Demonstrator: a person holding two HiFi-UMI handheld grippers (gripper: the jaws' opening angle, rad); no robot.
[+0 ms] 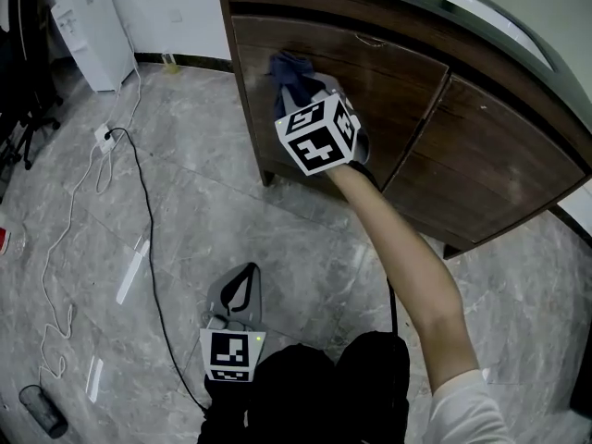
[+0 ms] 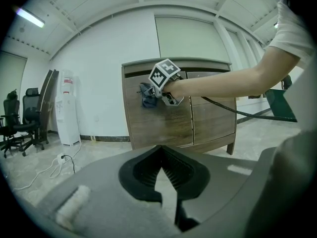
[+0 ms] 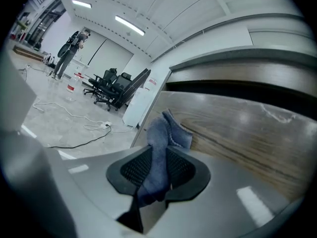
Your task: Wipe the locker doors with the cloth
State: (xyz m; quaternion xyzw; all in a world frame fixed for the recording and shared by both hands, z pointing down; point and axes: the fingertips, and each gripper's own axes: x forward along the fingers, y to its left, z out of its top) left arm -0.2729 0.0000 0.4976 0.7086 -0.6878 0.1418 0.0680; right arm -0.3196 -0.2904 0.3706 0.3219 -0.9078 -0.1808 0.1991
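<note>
A dark wooden locker (image 1: 481, 155) stands ahead with two doors. My right gripper (image 1: 308, 91) is shut on a blue cloth (image 1: 289, 70), which lies against the upper left of the left door (image 1: 379, 91). In the right gripper view the cloth (image 3: 161, 143) runs between the black pads (image 3: 132, 168) and bunches against the wood (image 3: 247, 128). My left gripper (image 1: 246, 280) hangs low by the person's legs, its jaws together and nothing in them. The left gripper view shows its pads (image 2: 143, 170), and beyond them the right gripper (image 2: 157, 90) and the cloth (image 2: 146, 94) on the door (image 2: 158, 120).
A white dispenser (image 1: 92, 26) stands at the back left wall. A black cable (image 1: 148, 211), a white cord and a power strip (image 1: 104, 135) lie on the marble floor, with a dark cylinder (image 1: 42, 412) near the left corner. Office chairs (image 3: 111, 86) and a person (image 3: 69, 48) are far off.
</note>
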